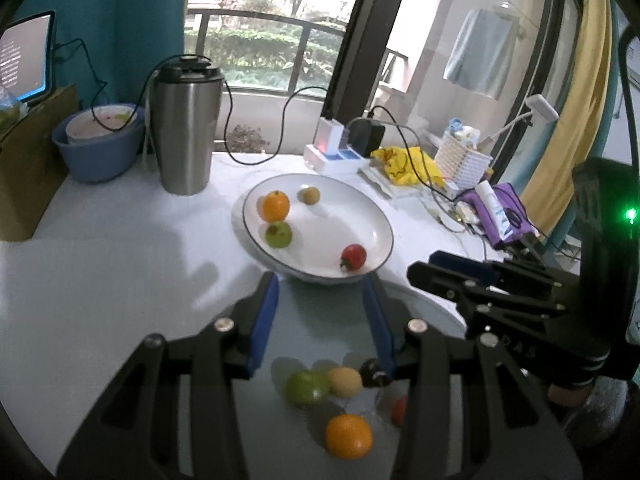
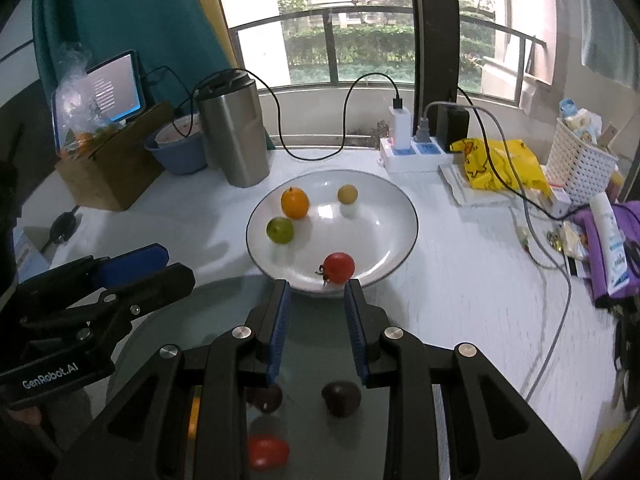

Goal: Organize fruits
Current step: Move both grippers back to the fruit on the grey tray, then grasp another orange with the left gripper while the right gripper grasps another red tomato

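A white plate holds an orange, a green fruit, a small tan fruit and a red tomato. A grey round tray in front holds a green fruit, a tan fruit, an orange, a red fruit and dark fruits. My left gripper is open and empty above the tray. My right gripper is open and empty, just short of the tomato.
A steel tumbler, a blue bowl, a cardboard box, a power strip with cables, a yellow bag, a white basket and purple items ring the plate on the white table.
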`<action>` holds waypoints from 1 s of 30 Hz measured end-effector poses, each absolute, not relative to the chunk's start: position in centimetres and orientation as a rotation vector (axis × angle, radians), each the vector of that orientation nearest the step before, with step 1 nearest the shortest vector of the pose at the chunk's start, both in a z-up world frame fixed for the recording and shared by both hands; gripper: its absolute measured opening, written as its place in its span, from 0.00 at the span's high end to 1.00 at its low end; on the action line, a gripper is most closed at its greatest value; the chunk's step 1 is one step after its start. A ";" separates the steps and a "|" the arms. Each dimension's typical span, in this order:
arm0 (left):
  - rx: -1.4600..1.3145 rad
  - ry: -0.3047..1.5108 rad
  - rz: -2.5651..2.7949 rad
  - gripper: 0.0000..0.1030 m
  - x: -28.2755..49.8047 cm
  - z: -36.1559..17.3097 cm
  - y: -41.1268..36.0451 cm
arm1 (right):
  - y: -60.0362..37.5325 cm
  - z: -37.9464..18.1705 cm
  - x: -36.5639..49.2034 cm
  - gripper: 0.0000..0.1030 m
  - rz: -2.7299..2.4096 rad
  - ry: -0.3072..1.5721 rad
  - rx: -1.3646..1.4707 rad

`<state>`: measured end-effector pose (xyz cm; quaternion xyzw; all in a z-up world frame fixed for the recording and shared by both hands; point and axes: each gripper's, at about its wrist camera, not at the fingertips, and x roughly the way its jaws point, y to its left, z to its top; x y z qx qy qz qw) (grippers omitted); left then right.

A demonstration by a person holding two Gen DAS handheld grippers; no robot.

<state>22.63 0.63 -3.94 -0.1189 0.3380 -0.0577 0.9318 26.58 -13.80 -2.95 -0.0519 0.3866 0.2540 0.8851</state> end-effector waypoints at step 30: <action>-0.253 0.764 -0.118 0.55 16.0 -8.5 -1.4 | -15.1 -6.3 18.6 0.59 0.581 0.865 -0.089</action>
